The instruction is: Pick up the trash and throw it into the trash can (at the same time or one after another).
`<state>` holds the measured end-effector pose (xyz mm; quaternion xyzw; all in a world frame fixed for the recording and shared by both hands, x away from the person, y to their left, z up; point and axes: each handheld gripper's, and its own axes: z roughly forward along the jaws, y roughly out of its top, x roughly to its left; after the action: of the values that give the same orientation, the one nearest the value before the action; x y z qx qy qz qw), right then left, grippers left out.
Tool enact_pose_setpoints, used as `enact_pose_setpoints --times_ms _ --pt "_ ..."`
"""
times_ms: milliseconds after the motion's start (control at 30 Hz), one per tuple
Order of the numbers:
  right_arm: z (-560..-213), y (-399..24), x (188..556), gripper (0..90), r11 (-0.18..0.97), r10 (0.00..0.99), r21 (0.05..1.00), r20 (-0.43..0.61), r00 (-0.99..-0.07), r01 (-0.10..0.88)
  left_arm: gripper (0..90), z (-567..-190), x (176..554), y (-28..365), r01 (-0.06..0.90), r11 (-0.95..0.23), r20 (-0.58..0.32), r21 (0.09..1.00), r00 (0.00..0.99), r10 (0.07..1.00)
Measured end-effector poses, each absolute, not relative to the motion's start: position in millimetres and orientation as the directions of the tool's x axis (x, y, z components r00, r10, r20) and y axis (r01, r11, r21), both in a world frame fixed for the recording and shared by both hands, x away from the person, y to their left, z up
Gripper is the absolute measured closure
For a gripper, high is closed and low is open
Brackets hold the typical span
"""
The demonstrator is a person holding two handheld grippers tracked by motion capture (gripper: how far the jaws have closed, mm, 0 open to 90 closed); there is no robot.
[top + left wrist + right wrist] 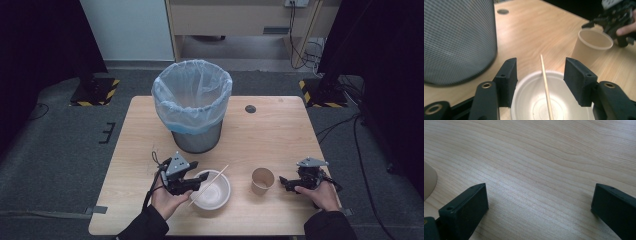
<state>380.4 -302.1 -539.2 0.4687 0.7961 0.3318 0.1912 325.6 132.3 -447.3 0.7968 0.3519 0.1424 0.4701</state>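
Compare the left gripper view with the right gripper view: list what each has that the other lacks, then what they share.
Left gripper view alone: the white bowl with a wooden stick across it, the mesh bin, and the right gripper beyond. Right gripper view alone: its own wide-open fingers over bare wood. Shared: the table and the paper cup, a sliver at the right gripper view's left edge.

A: Round white bowl (541, 100): smooth, faintly glossy plastic. Thin pale wooden stick (545, 85): bare, matt.

B: Tan paper cup (592, 47): matt. Grey metal mesh bin (456, 37): perforated; light wood-grain table (536, 157): satin.
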Motion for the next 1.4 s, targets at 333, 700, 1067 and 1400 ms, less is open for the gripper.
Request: enact_pose_setpoints --times_ms 333,700,1067,1400 --pt "-539 -302 381 1.0 0.341 0.872 0.708 0.008 -0.489 0.619 50.8 -478 333 117 0.494 -0.409 -0.125 0.767 0.741 0.66" --pt "-539 -302 380 1.0 0.344 0.87 0.707 0.007 -0.493 0.618 66.6 -492 336 109 0.525 -0.462 -0.139 0.714 0.754 0.642" --pt "-539 -302 380 1.0 0.344 0.87 0.707 0.008 -0.493 0.618 85.0 -491 338 113 0.536 -0.465 -0.155 0.705 0.755 0.637" --pt "-539 -302 380 1.0 0.345 0.869 0.707 0.008 -0.495 0.618 85.3 -479 337 119 0.523 -0.424 -0.169 0.739 0.754 0.635"
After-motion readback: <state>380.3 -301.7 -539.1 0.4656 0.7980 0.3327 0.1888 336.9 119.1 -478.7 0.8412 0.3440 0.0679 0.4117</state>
